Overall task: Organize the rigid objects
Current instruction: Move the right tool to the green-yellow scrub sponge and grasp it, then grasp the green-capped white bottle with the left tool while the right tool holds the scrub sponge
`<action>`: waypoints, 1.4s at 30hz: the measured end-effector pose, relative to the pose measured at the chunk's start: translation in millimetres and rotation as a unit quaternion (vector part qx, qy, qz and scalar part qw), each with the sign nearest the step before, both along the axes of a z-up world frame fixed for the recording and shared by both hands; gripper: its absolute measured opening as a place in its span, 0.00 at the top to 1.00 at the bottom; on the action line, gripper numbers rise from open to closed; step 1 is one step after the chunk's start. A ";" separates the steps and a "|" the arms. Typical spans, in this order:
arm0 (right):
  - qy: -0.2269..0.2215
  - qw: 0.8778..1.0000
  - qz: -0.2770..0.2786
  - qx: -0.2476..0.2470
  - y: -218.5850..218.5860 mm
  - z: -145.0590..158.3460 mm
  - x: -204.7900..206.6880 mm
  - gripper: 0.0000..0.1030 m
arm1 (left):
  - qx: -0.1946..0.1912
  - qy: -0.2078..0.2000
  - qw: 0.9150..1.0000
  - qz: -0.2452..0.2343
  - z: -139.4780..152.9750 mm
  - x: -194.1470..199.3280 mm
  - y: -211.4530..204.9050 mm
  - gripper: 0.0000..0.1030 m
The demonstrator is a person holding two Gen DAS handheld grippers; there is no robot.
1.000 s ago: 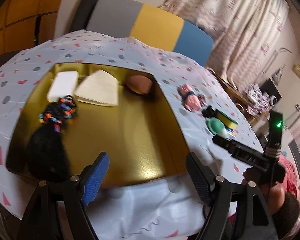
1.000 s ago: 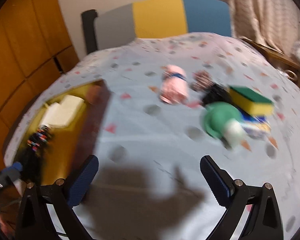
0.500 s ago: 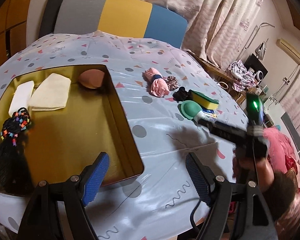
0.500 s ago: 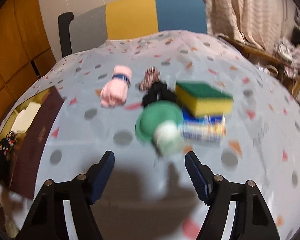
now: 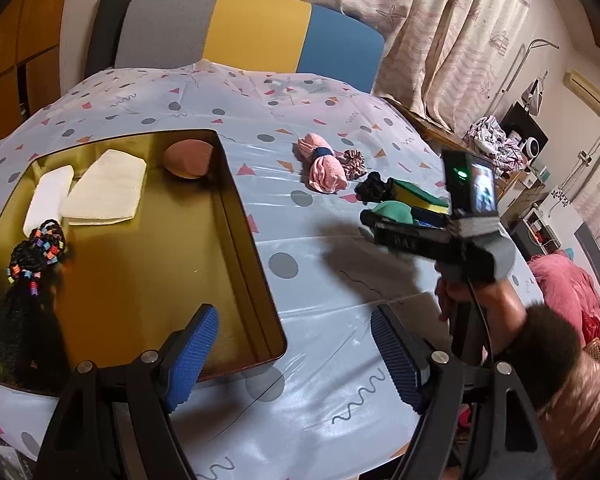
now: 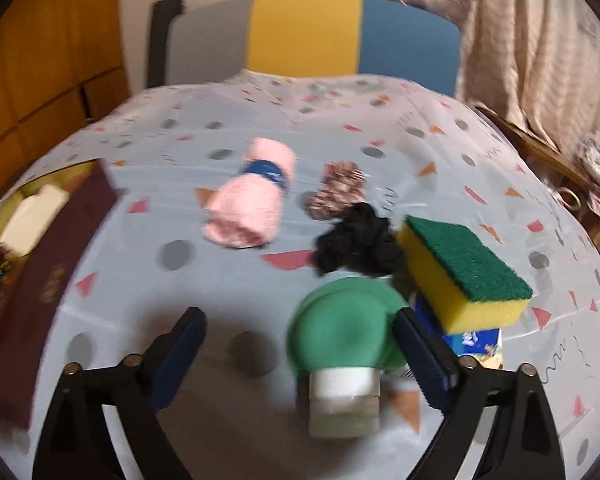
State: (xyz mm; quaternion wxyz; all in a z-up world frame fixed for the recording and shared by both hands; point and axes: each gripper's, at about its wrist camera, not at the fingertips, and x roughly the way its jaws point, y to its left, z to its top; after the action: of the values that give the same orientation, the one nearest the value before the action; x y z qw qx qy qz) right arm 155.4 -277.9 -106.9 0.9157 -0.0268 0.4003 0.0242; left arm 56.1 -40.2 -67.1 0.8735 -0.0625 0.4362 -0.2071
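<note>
A green round brush (image 6: 340,332) with a white handle lies on the spotted tablecloth between the fingers of my right gripper (image 6: 300,354), close to the right finger. The jaws are opening and the pads do not press on the brush. Just right of it a yellow-and-green sponge (image 6: 464,276) rests on a blue pack (image 6: 476,340). A gold tray (image 5: 244,216) sits at the left. My left gripper (image 5: 294,354) hangs open over the tray's near right corner with nothing between its fingers.
A black scrunchie (image 6: 360,244), a patterned scrunchie (image 6: 340,188) and a rolled pink towel (image 6: 252,200) lie beyond the brush. The tray holds two white cloths (image 5: 104,188), a pink round thing (image 5: 188,158) and a beaded black hairpiece (image 5: 32,256). A chair (image 5: 252,28) stands behind the table.
The left view swung right, from the tray toward the table's middle. My right gripper came forward up to the green brush; its jaws narrowed, then widened again.
</note>
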 end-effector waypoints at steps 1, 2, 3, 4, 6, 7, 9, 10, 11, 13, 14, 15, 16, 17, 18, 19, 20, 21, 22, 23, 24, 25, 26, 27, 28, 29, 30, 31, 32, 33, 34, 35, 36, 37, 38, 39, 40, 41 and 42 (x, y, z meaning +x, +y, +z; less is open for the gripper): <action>-0.003 1.000 0.007 0.008 -0.5 3.5 -5.8 0.06 | 0.002 0.001 1.000 -0.003 -0.2 0.9 -3.3 0.23; -0.007 0.999 0.014 0.029 -5.3 8.4 -10.9 0.07 | 0.002 0.000 1.000 -0.006 -0.3 1.6 -5.8 0.23; -0.012 0.999 0.014 0.050 -11.9 12.3 -14.7 0.08 | 0.003 -0.001 1.000 -0.011 -0.2 1.3 -10.0 0.23; -0.024 0.997 0.002 0.069 -23.2 20.0 -20.2 0.07 | 0.004 -0.001 1.000 -0.014 -0.4 1.0 -12.8 0.23; -0.043 0.996 -0.030 0.075 -41.1 31.8 -23.4 0.07 | 0.007 -0.001 1.000 -0.021 -1.3 0.2 -19.3 0.23; -0.055 0.994 -0.055 0.076 -56.2 39.5 -21.7 0.07 | 0.008 -0.001 1.000 -0.025 -2.2 -0.2 -22.6 0.23; -0.059 0.992 -0.086 0.077 -76.7 47.1 -12.3 0.07 | 0.010 0.003 0.999 -0.031 -3.8 -0.7 -28.3 0.23; -0.050 0.990 -0.106 0.072 -90.3 48.6 -2.0 0.07 | 0.012 0.004 0.999 -0.033 -4.3 -1.0 -30.9 0.23; -0.042 0.990 -0.119 0.066 -98.7 48.0 5.9 0.07 | 0.014 0.004 0.999 -0.035 -4.4 -1.2 -32.7 0.23; -0.019 0.989 -0.139 0.054 -113.1 43.4 22.7 0.07 | 0.017 0.003 0.999 -0.038 -4.0 -2.2 -35.1 0.23; 0.000 0.988 -0.140 0.059 -119.8 38.3 33.8 0.07 | 0.018 0.002 0.999 -0.038 -3.7 -2.2 -36.4 0.23; 0.014 0.988 -0.136 0.067 -123.0 33.5 42.0 0.07 | 0.019 0.002 0.999 -0.037 -3.5 -2.4 -36.8 0.23; 0.031 0.989 -0.128 0.074 -124.8 26.9 51.8 0.07 | 0.020 0.003 0.999 -0.036 -3.4 -2.1 -37.2 0.23; 0.047 0.989 -0.124 0.069 -124.4 20.1 60.4 0.08 | 0.020 0.004 0.999 -0.035 -3.4 -1.6 -37.6 0.23; 0.056 0.989 -0.122 0.062 -123.7 15.6 66.0 0.08 | 0.021 0.004 0.999 -0.034 -3.1 -0.7 -38.0 0.23; 0.064 0.990 -0.118 0.051 -121.5 9.8 72.6 0.11 | 0.022 0.004 0.999 -0.032 -2.9 0.0 -38.3 0.23; 0.068 0.990 -0.115 0.045 -120.6 6.4 75.5 0.12 | 0.024 0.004 0.999 -0.031 -2.7 1.0 -39.2 0.23; 0.071 0.990 -0.115 0.041 -120.6 3.3 78.3 0.16 | 0.026 0.005 0.999 -0.031 -2.5 2.2 -40.2 0.23; 0.073 0.990 -0.115 0.037 -120.1 0.3 80.2 0.23 | 0.027 0.005 0.999 -0.031 -2.3 3.5 -41.6 0.23; 0.074 0.990 -0.114 0.038 -122.0 0.7 80.4 0.27 | 0.028 0.005 0.999 -0.031 -2.2 4.6 -43.1 0.23; 0.072 0.990 -0.112 0.046 -124.7 -0.5 79.1 0.28 | 0.028 0.006 0.999 -0.032 -2.4 6.1 -45.2 0.23; 0.062 0.990 -0.110 0.056 -126.7 0.6 75.4 0.28 | 0.028 0.008 0.999 -0.034 -2.7 7.4 -47.8 0.23; 0.056 0.991 -0.108 0.062 -129.6 1.1 67.8 0.29 | 0.029 0.009 0.999 -0.038 -2.9 8.5 -51.2 0.23; 0.051 0.991 -0.108 0.066 -131.3 2.3 62.3 0.29 | 0.029 0.009 0.999 -0.040 -2.9 9.2 -54.1 0.23; 0.045 0.991 -0.108 0.070 -133.7 3.3 58.3 0.29 | 0.028 0.009 0.999 -0.044 -2.8 10.4 -58.4 0.23; 0.036 0.990 -0.113 0.076 -137.1 5.1 51.2 0.29 | 0.028 0.010 0.998 -0.049 -2.8 11.9 -63.5 0.23; 0.029 0.989 -0.117 0.084 -139.5 6.7 45.8 0.29 | 0.028 0.011 0.998 -0.053 -3.0 13.7 -67.8 0.23; 0.021 0.988 -0.122 0.094 -142.7 8.7 37.4 0.29 | 0.026 0.014 0.998 -0.057 -3.2 15.9 -73.5 0.23; 0.013 0.986 -0.130 0.104 -146.5 10.6 26.8 0.29 | 0.024 0.015 0.998 -0.060 -3.2 18.1 -79.5 0.23; 0.007 0.985 -0.136 0.109 -149.8 11.6 19.0 0.29 | 0.022 0.017 0.998 -0.063 -3.3 20.7 -85.1 0.23; 0.000 0.983 -0.146 0.114 -154.0 12.6 7.3 0.29 | 0.021 0.019 0.997 -0.067 -3.6 23.8 -91.6 0.23; -0.005 0.981 -0.154 0.117 -156.9 13.0 -0.7 0.29 | 0.020 0.021 0.997 -0.071 -4.2 27.6 -98.5 0.23; -0.010 0.980 -0.160 0.118 -159.6 12.9 -8.5 0.29 | 0.019 0.023 0.997 -0.074 -4.6 31.0 -104.1 0.23; -0.013 0.979 -0.167 0.118 -162.0 12.5 -16.4 0.29 | 0.019 0.026 0.996 -0.078 -5.4 35.5 -111.6 0.23; -0.017 0.977 -0.176 0.119 -164.2 11.2 -26.0 0.29 | 0.020 0.029 0.996 -0.080 -6.4 39.4 -117.3 0.23; -0.019 0.976 -0.182 0.121 -165.5 10.0 -33.3 0.29 | 0.019 0.032 0.996 -0.082 -7.7 43.6 -123.8 0.23; -0.023 0.974 -0.190 0.124 -166.8 7.7 -43.3 0.29 | 0.018 0.034 0.996 -0.085 -9.4 48.7 -131.3 0.23; -0.025 0.972 -0.196 0.126 -170.4 4.8 -45.2 0.29 | 0.020 0.037 0.995 -0.088 -11.4 53.4 -138.3 0.23; -0.027 0.970 -0.203 0.129 -171.3 2.0 -51.6 0.29 | 0.022 0.040 0.995 -0.090 -13.5 57.0 -143.8 0.23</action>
State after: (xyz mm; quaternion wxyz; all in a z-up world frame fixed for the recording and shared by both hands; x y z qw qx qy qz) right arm 103.8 -449.2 -104.9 0.9077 0.1724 0.3659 -0.1115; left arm 113.1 -184.0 -80.6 0.8344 -0.0124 0.4789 -0.2725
